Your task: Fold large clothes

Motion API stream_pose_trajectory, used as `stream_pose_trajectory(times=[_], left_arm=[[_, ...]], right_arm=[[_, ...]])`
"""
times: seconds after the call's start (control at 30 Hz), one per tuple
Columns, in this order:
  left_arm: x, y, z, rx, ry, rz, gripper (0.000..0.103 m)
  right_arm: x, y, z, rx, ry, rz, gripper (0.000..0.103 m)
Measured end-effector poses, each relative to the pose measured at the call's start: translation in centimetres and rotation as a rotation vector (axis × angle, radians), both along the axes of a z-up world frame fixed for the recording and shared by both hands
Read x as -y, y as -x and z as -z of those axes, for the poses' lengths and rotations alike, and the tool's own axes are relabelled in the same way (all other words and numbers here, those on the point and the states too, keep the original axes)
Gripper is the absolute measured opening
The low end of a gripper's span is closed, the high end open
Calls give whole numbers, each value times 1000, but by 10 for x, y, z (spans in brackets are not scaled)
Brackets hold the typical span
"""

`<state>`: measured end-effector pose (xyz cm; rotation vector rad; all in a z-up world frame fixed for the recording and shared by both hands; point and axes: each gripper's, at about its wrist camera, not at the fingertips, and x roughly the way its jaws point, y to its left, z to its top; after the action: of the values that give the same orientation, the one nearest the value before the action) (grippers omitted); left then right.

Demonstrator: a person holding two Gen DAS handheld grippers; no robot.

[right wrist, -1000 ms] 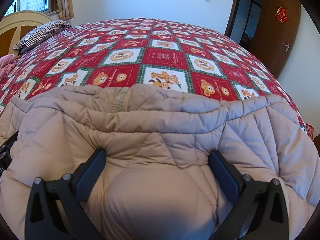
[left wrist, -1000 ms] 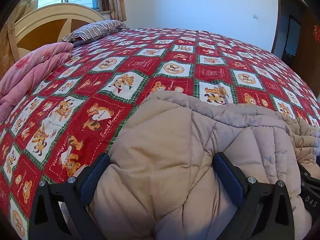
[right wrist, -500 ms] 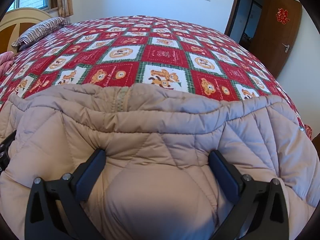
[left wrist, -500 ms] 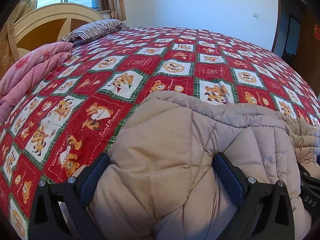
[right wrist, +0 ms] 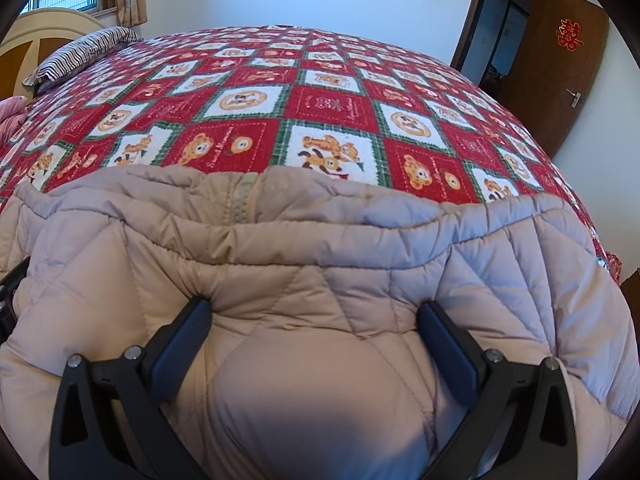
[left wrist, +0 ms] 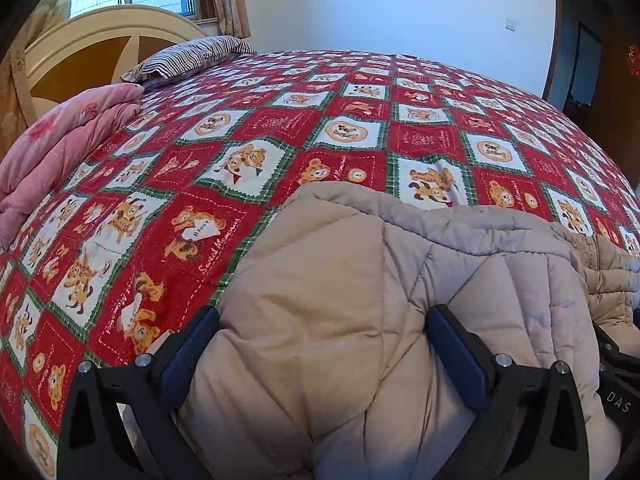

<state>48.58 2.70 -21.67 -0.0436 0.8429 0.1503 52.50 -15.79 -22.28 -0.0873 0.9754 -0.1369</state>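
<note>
A beige quilted puffer coat (left wrist: 360, 288) lies on the bed near its front edge, its zipper (right wrist: 240, 204) facing up in the right wrist view. My left gripper (left wrist: 322, 320) is open, its fingers (left wrist: 192, 344) spread wide with the coat's left part bulging between them. My right gripper (right wrist: 314, 312) is open too, its fingers (right wrist: 448, 344) spread over the coat's right part (right wrist: 320, 280). Whether the pads press the fabric cannot be told. The other gripper's black body shows at the frame edges (left wrist: 616, 384).
The bed has a red and white bear-print cover (left wrist: 360, 132). A folded pink quilt (left wrist: 60, 152) and a striped pillow (left wrist: 192, 56) lie at the headboard (left wrist: 100, 52). A brown door (right wrist: 556, 72) stands at the right wall.
Nearly nothing has changed. The right wrist view has shifted slightly forward over the coat; both grippers stay open in the same place.
</note>
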Motion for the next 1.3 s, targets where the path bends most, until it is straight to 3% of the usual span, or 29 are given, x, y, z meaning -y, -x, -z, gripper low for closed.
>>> stream_pose_trajectory(times=[0.17, 0.27, 0.33, 0.4, 0.5, 0.6, 0.73, 0.87, 1.07, 1.17, 1.23, 1.3], left_arm=[[1, -1, -2, -13, 3, 7, 102], [-10, 12, -22, -69, 61, 71, 102], [-20, 38, -44, -29, 81, 90, 102], [-28, 70, -56, 16, 29, 90, 102], [-40, 100, -41, 2, 28, 62, 102], [-43, 107, -12, -60, 34, 39, 102], [-42, 114, 1, 10, 52, 10, 102], [-39, 116, 3, 31, 29, 4, 102], [-44, 121, 0, 10, 92, -1, 102], [-60, 152, -14, 45, 129, -57, 102], [-69, 181, -24, 109, 143, -91, 102], [-73, 200, -21, 122, 170, -105, 102]], right_arm=[[0, 1, 0, 7, -6, -1, 103], [1, 4, -6, 3, -22, -10, 103], [4, 14, -16, -7, -29, -23, 103], [7, 36, -31, -2, -26, -13, 103], [2, 73, -43, 39, 17, -31, 103], [-5, 104, -28, 36, 66, -42, 103], [-3, 107, -15, 83, 71, -35, 103], [-3, 106, -12, 90, 74, -35, 103], [-4, 110, -9, 119, 75, -31, 103], [1, 118, -17, 112, 35, -38, 103], [5, 139, -28, 124, 6, -25, 103], [4, 170, -37, 152, -19, -28, 103]])
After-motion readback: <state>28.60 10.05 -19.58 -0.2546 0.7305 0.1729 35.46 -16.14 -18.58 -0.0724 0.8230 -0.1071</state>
